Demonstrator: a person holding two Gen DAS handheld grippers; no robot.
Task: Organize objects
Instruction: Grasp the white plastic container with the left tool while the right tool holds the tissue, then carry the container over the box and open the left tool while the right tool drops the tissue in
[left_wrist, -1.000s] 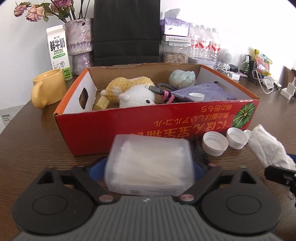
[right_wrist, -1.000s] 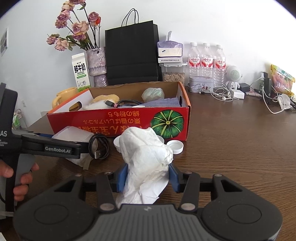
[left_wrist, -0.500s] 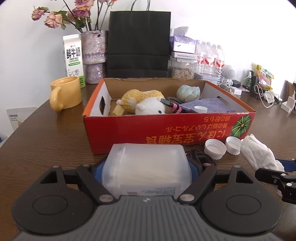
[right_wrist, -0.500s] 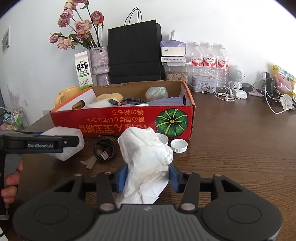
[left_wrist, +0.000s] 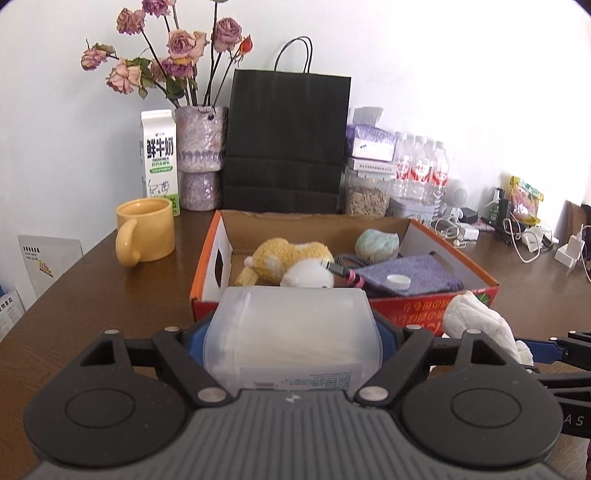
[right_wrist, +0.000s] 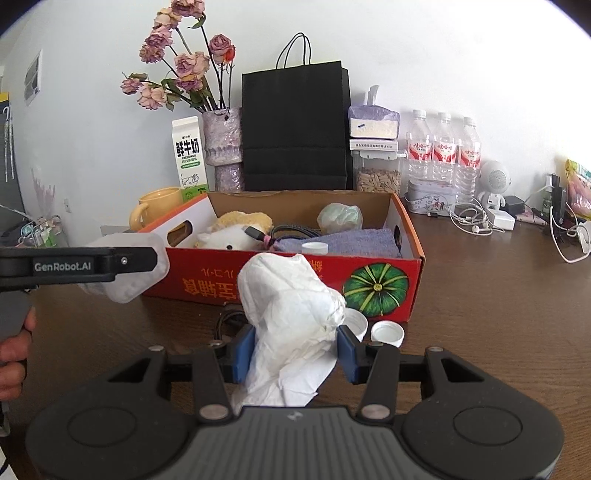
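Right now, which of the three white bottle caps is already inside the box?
The cap lying on the purple cloth in the red box; the other two sit on the table in front of it.

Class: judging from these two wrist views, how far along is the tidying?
Done: plush toy and purple cloth lie in the red cardboard box. In hand: translucent plastic container (left gripper), crumpled white tissue (right gripper). Left: white bottle caps, black cable.

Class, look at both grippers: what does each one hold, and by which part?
The left gripper clamps a translucent plastic container by its two opposite sides. The right gripper pinches a crumpled white tissue around its lower middle.
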